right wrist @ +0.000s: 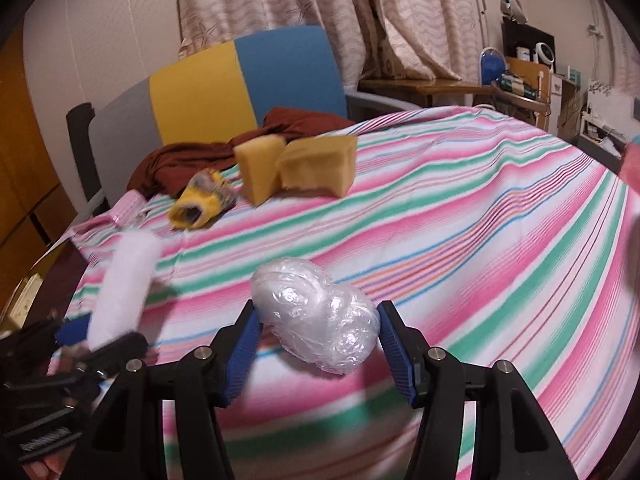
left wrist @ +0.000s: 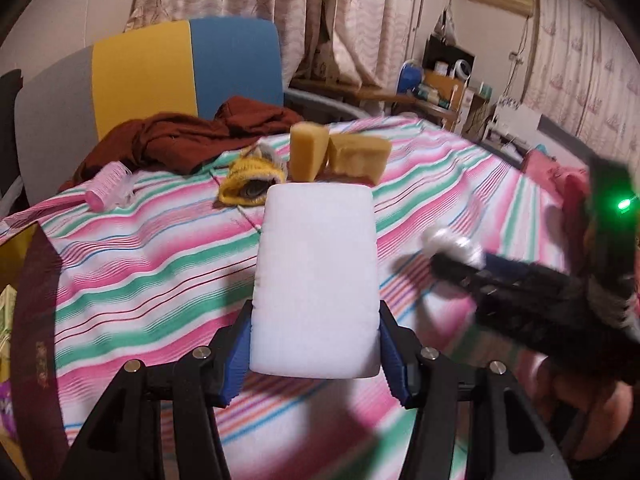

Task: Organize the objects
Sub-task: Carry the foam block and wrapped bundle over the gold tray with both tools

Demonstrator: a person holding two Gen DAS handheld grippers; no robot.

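In the left wrist view my left gripper [left wrist: 316, 340] is shut on a white foam block [left wrist: 316, 264], which stands up between the blue pads above the striped cloth [left wrist: 152, 264]. In the right wrist view my right gripper [right wrist: 318, 332] is shut on a crumpled ball of clear plastic wrap [right wrist: 316, 316]. The same white block [right wrist: 124, 284] shows blurred at the lower left of that view, and the plastic ball [left wrist: 452, 244] appears blurred at the right of the left wrist view. Two yellow sponges [right wrist: 296, 168] stand further back on the cloth.
A yellow knit piece [right wrist: 196, 204], a pink hair roller [left wrist: 106, 186] and a heap of maroon cloth [left wrist: 188, 140] lie at the far left of the table. A chair with a grey, yellow and blue back [right wrist: 240, 80] stands behind. Shelves with clutter [right wrist: 528, 76] fill the right.
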